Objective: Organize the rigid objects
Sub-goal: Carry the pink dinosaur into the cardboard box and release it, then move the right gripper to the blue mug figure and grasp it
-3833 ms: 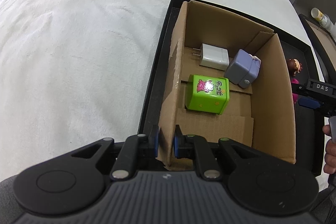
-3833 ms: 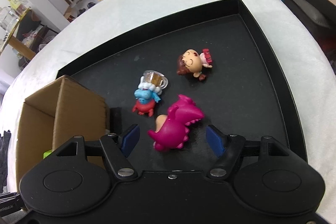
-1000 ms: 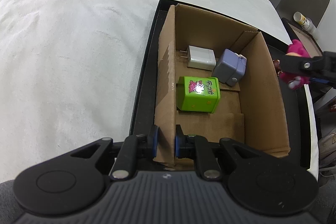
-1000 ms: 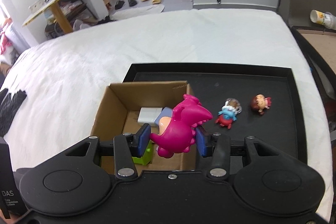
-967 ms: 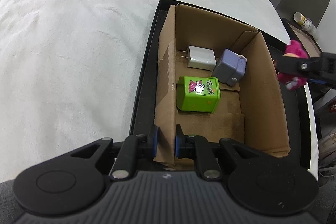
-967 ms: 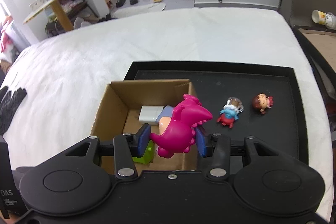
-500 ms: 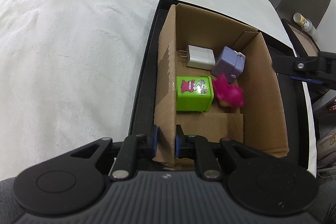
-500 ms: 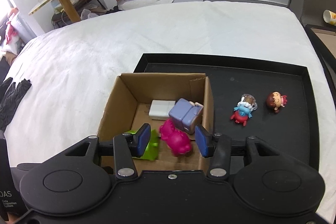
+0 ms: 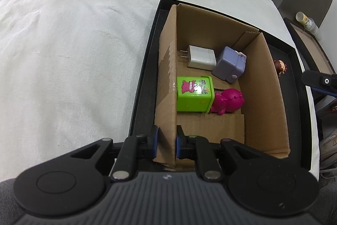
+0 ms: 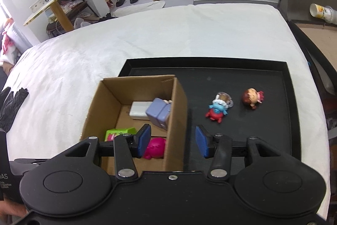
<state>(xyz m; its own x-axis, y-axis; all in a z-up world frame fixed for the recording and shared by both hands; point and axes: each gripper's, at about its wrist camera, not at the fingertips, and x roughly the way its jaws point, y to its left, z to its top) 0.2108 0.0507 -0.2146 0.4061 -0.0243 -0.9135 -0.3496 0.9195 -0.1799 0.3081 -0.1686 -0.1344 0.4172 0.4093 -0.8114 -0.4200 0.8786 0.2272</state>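
A cardboard box [image 9: 265,85] [image 10: 179,111] stands on a black tray [image 10: 242,81]. In it lie a pink dinosaur toy [image 9: 228,100] [image 10: 154,148], a green cube [image 9: 193,93], a white charger [image 9: 201,56] and a lilac cube [image 9: 229,63]. My left gripper [image 9: 165,143] is shut on the box's near left wall. My right gripper [image 10: 171,141] is open and empty above the box's right wall. A blue-and-red figure [image 10: 218,110] and a brown-haired doll [image 10: 251,98] lie on the tray to the right of the box.
The tray sits on a white fleece-covered surface [image 9: 73,45]. Black gloves [image 10: 12,104] lie at its left edge. Another tray with a cardboard sheet [image 10: 322,39] and a paper cup [image 10: 322,12] is at the far right.
The pink dinosaur left my right gripper and dropped into the box beside the green cube. The right gripper opened wider and shifted to the right. The left gripper kept its hold.
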